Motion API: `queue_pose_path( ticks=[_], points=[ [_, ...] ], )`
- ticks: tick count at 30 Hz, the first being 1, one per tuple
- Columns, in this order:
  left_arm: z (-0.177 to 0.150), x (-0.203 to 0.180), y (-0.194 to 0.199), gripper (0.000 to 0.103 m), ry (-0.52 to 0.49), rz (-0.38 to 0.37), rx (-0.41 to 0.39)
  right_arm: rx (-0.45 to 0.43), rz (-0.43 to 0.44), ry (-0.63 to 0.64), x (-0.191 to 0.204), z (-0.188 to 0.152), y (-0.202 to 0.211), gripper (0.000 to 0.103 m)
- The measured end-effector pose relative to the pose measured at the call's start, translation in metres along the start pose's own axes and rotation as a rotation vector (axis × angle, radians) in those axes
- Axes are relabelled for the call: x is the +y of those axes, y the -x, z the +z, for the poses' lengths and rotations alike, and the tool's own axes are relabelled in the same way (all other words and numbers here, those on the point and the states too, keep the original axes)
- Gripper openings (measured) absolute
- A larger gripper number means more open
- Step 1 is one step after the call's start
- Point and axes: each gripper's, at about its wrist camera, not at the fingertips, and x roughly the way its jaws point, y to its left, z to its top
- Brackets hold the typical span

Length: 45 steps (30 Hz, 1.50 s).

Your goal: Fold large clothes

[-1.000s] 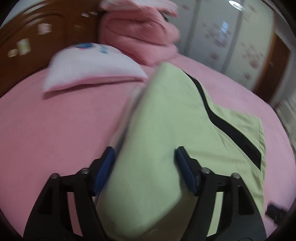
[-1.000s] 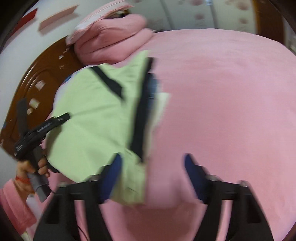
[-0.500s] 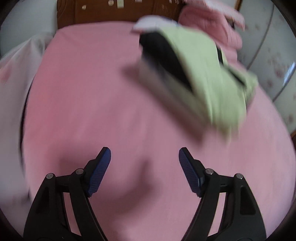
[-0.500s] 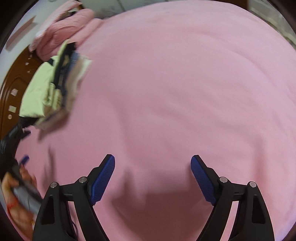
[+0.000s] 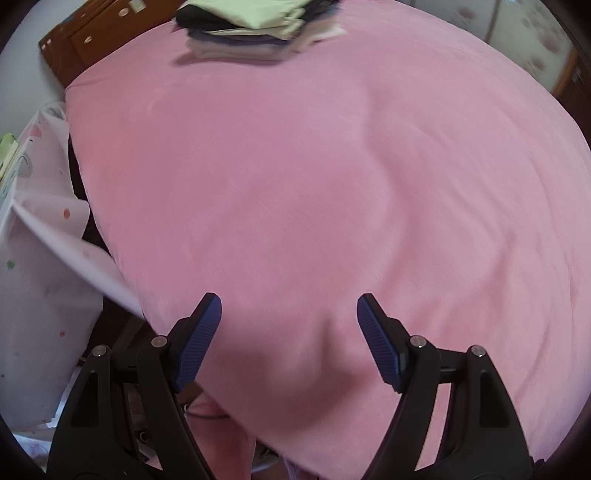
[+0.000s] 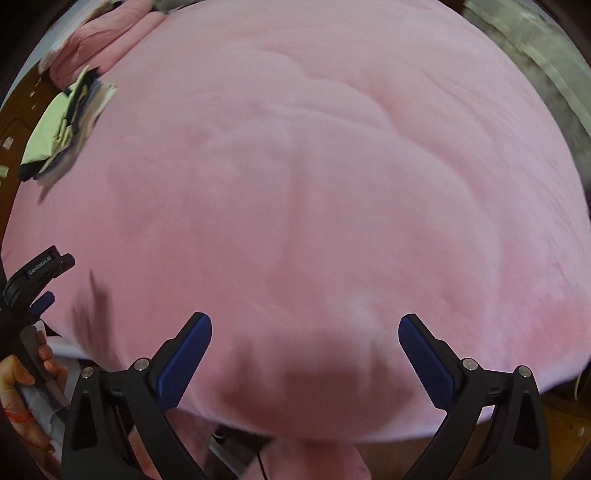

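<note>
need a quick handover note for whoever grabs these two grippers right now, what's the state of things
Left gripper: open, nothing between its pads, over the near edge of the pink bed.
Right gripper: jaws opening wide, nothing between them, also over the bare bed near its edge.
Clothes: a folded green garment sits on top of a stack of folded clothes at the far end of the bed by the wooden headboard. Pink bedding is piled beside it.
Done: the green piece looks folded and stacked.
Left: no unfolded garment is in view on the bed; find the next one before going on.
</note>
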Motion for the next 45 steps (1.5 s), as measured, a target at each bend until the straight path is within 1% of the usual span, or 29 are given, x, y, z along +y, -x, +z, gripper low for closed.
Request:
queue_pose_path(
  ticks=[2,4,5,6,8,11,12,15,16,17,19,21,22,24,27,30,32,33,35,39,42,45],
  points=[
    [-0.02,-0.018,0.015,0.074,-0.046,-0.018,0.008,-0.002,0.016,-0.075,-0.035,-0.016,0.009,0.102],
    [-0.037,-0.04,0.034,0.074,-0.143,-0.011,-0.003,-0.004,0.03,-0.147,-0.061,-0.029,0.017,0.102],
    [-0.038,-0.043,0.04,0.074,-0.176,-0.006,-0.008,-0.007,0.033,-0.169,-0.067,-0.033,0.019,0.102],
    [-0.045,-0.052,0.048,0.074,-0.221,-0.001,-0.012,-0.014,0.038,-0.202,-0.079,-0.039,0.025,0.102],
    [-0.062,-0.064,0.065,0.074,-0.286,-0.001,-0.006,-0.013,0.037,-0.231,-0.088,-0.048,0.036,0.102],
    [-0.082,-0.075,0.088,0.074,-0.359,-0.018,0.032,-0.001,0.056,-0.234,-0.094,-0.054,0.053,0.102],
    [-0.088,-0.078,0.098,0.074,-0.399,-0.027,0.04,-0.001,0.06,-0.227,-0.086,-0.045,0.062,0.102],
    [-0.095,-0.078,0.127,0.074,-0.502,-0.014,0.028,-0.012,0.069,-0.184,-0.082,-0.047,0.093,0.102],
    [-0.098,-0.077,0.134,0.074,-0.521,-0.005,0.026,-0.017,0.066,-0.173,-0.076,-0.047,0.103,0.102],
    [-0.1,-0.075,0.145,0.074,-0.535,-0.015,0.031,-0.021,0.061,-0.166,-0.073,-0.047,0.114,0.102],
    [-0.095,-0.07,0.155,0.074,-0.526,-0.049,0.055,-0.015,0.058,-0.157,-0.068,-0.048,0.132,0.102],
    [-0.086,-0.062,0.168,0.074,-0.497,-0.127,0.089,0.008,0.057,-0.15,-0.062,-0.049,0.145,0.102],
    [-0.081,-0.06,0.177,0.074,-0.484,-0.16,0.087,0.016,0.058,-0.147,-0.058,-0.05,0.151,0.102],
    [-0.072,-0.057,0.191,0.074,-0.514,-0.206,0.064,0.011,0.058,-0.144,-0.054,-0.049,0.168,0.102],
    [-0.058,-0.058,0.208,0.074,-0.582,-0.237,0.073,-0.009,0.038,-0.138,-0.04,-0.052,0.188,0.102],
    [-0.049,-0.054,0.226,0.074,-0.59,-0.274,0.062,-0.011,0.037,-0.143,-0.023,-0.049,0.203,0.102],
    [-0.04,-0.051,0.236,0.074,-0.598,-0.302,0.032,-0.015,0.049,-0.137,-0.011,-0.045,0.212,0.103],
    [-0.034,-0.051,0.238,0.074,-0.604,-0.31,0.023,-0.022,0.058,-0.127,-0.004,-0.043,0.218,0.103],
    [-0.028,-0.051,0.246,0.074,-0.601,-0.3,0.002,-0.046,0.066,-0.098,0.008,-0.04,0.229,0.103],
    [-0.021,-0.049,0.259,0.074,-0.57,-0.293,-0.041,-0.091,0.045,-0.049,0.032,-0.04,0.249,0.102],
    [-0.018,-0.045,0.262,0.074,-0.562,-0.304,-0.039,-0.119,0.038,-0.015,0.045,-0.041,0.262,0.102],
    [-0.018,-0.04,0.258,0.074,-0.531,-0.311,-0.03,-0.13,0.021,0.013,0.054,-0.037,0.269,0.102]
  ],
)
